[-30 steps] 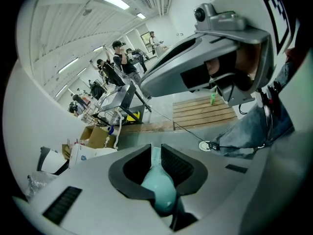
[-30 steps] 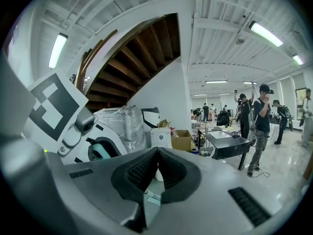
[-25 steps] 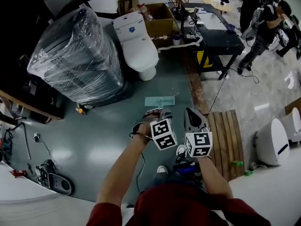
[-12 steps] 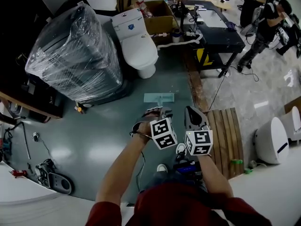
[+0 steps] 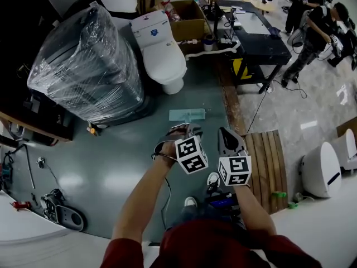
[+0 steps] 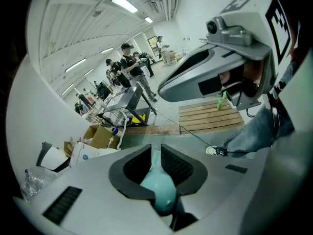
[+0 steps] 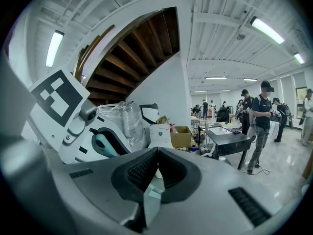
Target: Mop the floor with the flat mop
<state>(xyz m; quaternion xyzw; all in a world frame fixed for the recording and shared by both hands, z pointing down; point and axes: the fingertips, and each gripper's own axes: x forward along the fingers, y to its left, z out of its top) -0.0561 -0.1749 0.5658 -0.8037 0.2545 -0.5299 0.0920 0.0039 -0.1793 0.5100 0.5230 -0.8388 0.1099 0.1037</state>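
Note:
The flat mop's pale teal head (image 5: 187, 114) lies flat on the grey-green floor, just ahead of both grippers and short of the toilet. My left gripper (image 5: 187, 132) is shut on the rounded teal top of the mop handle (image 6: 159, 190), which fills the gap between its jaws. Close on its right, my right gripper (image 5: 226, 138) is shut on the pale handle shaft (image 7: 150, 202), which runs down below its jaws. The right gripper view also shows the left gripper (image 7: 105, 143) with the teal grip in it. Most of the shaft is hidden in the head view.
A white toilet (image 5: 162, 49) and a plastic-wrapped machine (image 5: 83, 66) stand beyond the mop head. A cardboard box (image 5: 189, 18) and a black table (image 5: 256, 38) are behind, a wooden pallet (image 5: 268, 166) at right. People (image 5: 318, 32) stand far right. Tools lie at lower left.
The mop head has slid a little farther from me, toward the toilet. Both grippers have moved slightly forward with the handle and stayed shut.

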